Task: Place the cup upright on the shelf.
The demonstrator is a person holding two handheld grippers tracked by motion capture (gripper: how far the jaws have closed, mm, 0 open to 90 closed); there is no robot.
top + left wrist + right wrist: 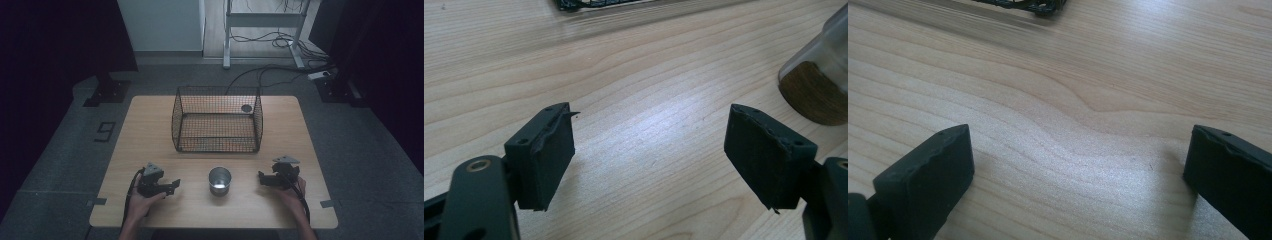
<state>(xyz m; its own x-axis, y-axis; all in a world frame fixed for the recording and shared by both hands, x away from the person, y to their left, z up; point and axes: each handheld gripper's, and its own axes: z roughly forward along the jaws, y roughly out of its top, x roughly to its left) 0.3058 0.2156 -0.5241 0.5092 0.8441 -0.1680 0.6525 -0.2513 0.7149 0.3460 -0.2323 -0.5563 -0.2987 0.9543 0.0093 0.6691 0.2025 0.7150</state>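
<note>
A shiny metal cup (219, 181) stands upright near the front middle of the wooden table (150, 130). Behind it sits a black wire basket (217, 120) with nothing inside. My left gripper (174, 186) rests to the cup's left, held by a hand, jaws pointing toward the cup. My right gripper (262, 177) rests to the cup's right, also pointing inward. In the left gripper view the gripper (649, 150) stands open over bare wood, the cup (819, 75) at the upper right edge. In the right gripper view the gripper (1078, 170) is wide open with nothing between its jaws.
The basket's corner (599, 4) shows at the top of the left gripper view, and the basket's edge (1033, 6) tops the right gripper view. Beyond the table lie grey floor, a desk frame (262, 30) and cables (280, 65). A round hole (246, 108) marks the tabletop behind the basket.
</note>
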